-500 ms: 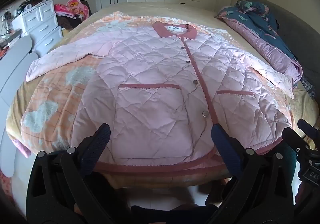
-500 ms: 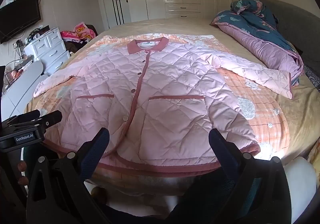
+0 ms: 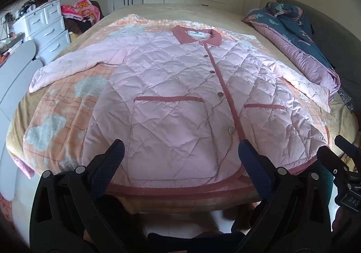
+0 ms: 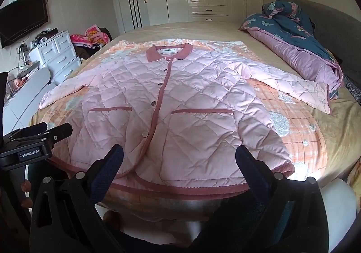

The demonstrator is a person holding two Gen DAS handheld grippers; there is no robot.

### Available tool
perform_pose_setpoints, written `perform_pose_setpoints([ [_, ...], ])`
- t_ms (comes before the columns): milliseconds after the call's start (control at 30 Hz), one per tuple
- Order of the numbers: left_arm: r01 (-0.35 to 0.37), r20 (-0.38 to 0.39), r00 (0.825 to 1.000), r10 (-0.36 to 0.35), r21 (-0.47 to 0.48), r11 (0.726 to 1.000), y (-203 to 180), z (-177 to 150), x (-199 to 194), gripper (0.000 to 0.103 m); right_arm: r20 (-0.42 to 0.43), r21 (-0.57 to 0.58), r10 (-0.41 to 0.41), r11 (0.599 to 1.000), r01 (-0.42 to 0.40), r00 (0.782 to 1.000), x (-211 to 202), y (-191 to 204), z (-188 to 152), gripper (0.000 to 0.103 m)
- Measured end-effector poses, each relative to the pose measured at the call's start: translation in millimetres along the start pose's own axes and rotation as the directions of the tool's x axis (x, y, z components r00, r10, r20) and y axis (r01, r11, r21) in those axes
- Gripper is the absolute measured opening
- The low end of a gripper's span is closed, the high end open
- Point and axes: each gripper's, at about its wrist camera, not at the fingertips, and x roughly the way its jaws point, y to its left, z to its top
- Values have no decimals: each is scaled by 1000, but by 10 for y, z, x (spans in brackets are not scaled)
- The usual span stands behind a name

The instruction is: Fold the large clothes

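Item: quilted pink jacket, buttoned, collar away from the person. It lies face up on an orange patterned blanket across the bed, both sleeves spread outward, hem at the near bed edge; laid flat, presumably so the folds can start cleanly.

Left gripper: jaws wide, nothing between them, hovering above the hem.

Right gripper: likewise wide and empty, just beside the left, angled down at the hem.

Status: folding not yet begun. A rumpled duvet occupies the bed's right side, apart from the jacket.
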Motion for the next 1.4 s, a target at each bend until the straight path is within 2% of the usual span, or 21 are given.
perform_pose_setpoints([
  [1400,-2,3,1000,2,12,1000,36,11,40,95,1,1,16,1000,-16,1000,38,8,7,99],
])
